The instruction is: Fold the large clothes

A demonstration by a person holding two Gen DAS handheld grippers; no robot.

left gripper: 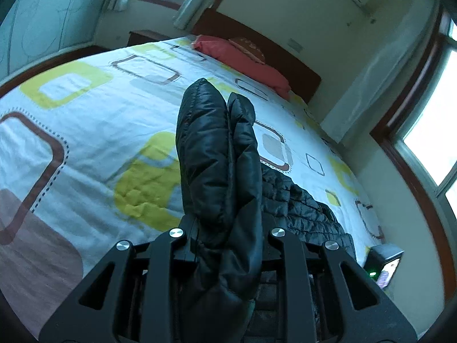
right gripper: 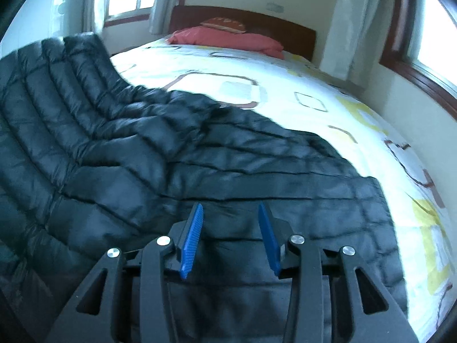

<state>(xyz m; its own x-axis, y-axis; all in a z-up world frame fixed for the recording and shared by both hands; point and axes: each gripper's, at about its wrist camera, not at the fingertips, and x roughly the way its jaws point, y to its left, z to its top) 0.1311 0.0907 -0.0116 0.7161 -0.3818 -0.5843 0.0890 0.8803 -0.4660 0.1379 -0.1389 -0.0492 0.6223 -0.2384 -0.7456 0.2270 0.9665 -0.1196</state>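
A black quilted down jacket (right gripper: 177,154) lies spread on the bed, its left part lifted up toward the upper left of the right wrist view. My right gripper (right gripper: 231,217) hovers just over the jacket's near hem with its blue pads (right gripper: 192,237) apart and nothing between them. In the left wrist view my left gripper (left gripper: 225,228) is shut on a thick fold of the jacket (left gripper: 217,154), which sticks up out of the jaws and hides the fingertips. The rest of the jacket (left gripper: 300,208) trails down to the right on the bed.
The bed (left gripper: 85,131) has a white sheet with green and brown squares. Red pillows (right gripper: 228,40) lie against a dark wooden headboard (right gripper: 257,17). Windows and curtains line the far and right walls. A small dark device with a green light (left gripper: 384,263) sits by the bed's right edge.
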